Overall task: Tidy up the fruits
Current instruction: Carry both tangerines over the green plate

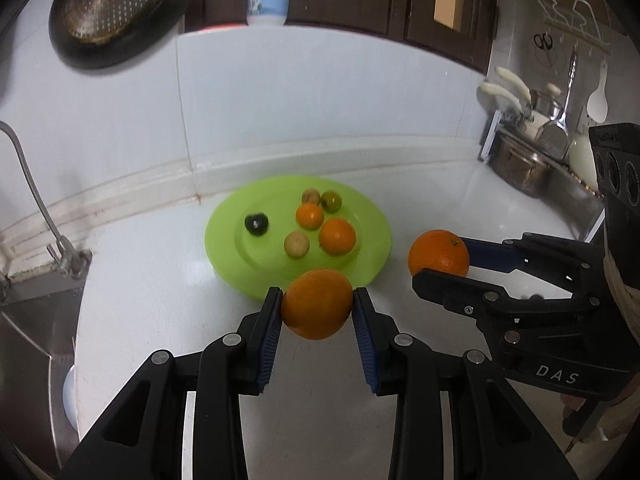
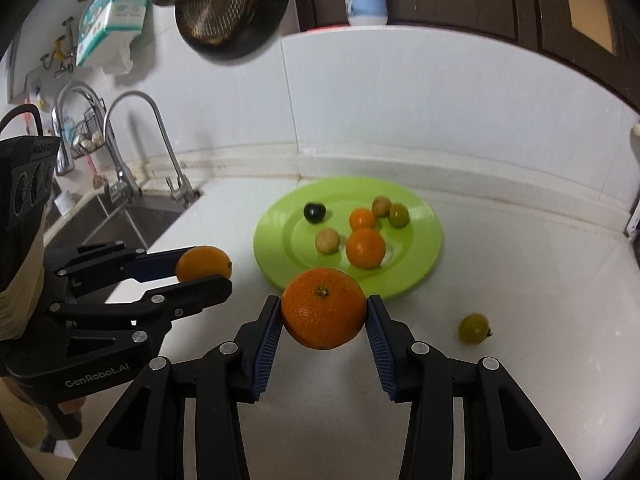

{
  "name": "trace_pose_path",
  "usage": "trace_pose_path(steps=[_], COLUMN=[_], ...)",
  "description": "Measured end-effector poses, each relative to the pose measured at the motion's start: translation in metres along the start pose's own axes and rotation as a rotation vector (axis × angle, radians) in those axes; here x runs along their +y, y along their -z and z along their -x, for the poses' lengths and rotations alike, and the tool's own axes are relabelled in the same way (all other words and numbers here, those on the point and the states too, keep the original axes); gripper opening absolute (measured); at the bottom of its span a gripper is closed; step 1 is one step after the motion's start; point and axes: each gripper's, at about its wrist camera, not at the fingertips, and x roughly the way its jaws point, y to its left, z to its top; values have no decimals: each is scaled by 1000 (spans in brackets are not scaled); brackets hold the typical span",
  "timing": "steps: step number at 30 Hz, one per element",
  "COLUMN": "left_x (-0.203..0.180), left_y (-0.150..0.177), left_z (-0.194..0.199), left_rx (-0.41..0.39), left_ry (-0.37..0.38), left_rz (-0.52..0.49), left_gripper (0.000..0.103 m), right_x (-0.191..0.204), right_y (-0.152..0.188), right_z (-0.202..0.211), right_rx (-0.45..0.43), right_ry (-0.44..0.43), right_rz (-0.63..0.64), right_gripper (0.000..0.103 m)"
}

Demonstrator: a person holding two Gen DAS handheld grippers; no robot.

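Six small fruits sit on the green plate (image 2: 424, 256). Left gripper (image 1: 318, 308) is clamped on an orange (image 1: 317, 304), right gripper (image 2: 323, 312) on a stem-up orange (image 2: 323, 308), both near the plate's 6 o'clock rim. Left: one green fruit (image 2: 474, 329) on the counter (image 2: 520, 300) at 4 o'clock. Small fruit types are too blurred to name.

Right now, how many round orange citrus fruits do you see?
4: two small ones on the green plate, one in the left gripper, one in the right gripper. None seems hidden.
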Motion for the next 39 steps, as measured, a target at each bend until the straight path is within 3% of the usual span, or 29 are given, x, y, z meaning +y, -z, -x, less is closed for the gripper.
trace_pose_path(steps=[19,29,39], left_x=[2,17,30], left_y=[-46,-70,-78], left_z=[-2,-41,-95], left_rx=[-100,-78,6], left_ry=[-34,-48,-51], left_rz=[-38,-33,-16], left_gripper=[35,35,35], right_x=[-18,-34,-53], right_y=[-48,-70,-79], right_z=[5,-29,-76], right_rx=[-142,-131,-58], right_ry=[40,82,95], right_rz=[-4,-10,-50], right_gripper=[43,43,44])
